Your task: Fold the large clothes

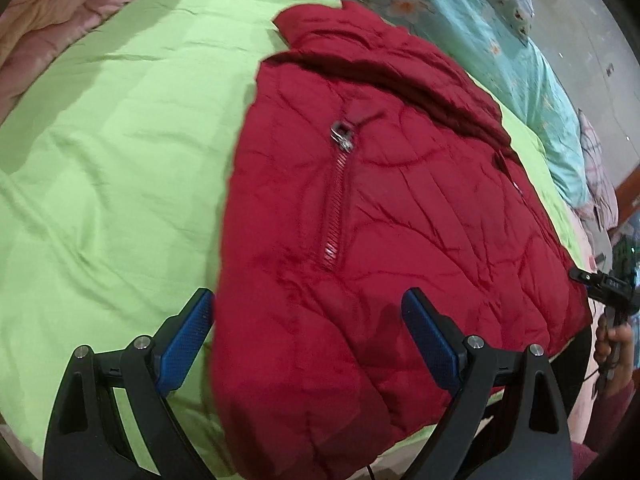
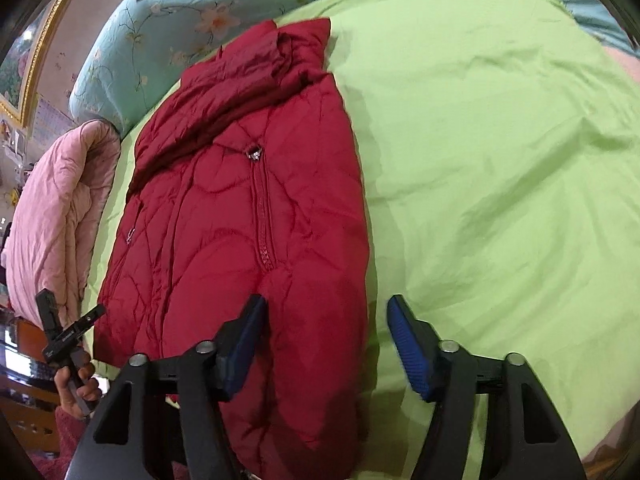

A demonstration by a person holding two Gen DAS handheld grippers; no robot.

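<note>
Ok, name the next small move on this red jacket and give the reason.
Probably lower both grippers and pinch the near hem, ready to fold it up toward the collar. The red jacket lies flat and already narrowed on the green sheet; the left gripper and right gripper are open over its near end, holding nothing.

Green bedsheet (image 2: 500,160), floral quilt (image 2: 168,28), pink comforter (image 2: 52,208)

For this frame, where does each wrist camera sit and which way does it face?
Left wrist: on the left gripper, open over the jacket, facing up the bed; a hand shows right.
Right wrist: on the right gripper, open, astride the jacket's edge, facing the quilt; a hand shows left.
Shared: jacket, green sheet, quilt.
</note>
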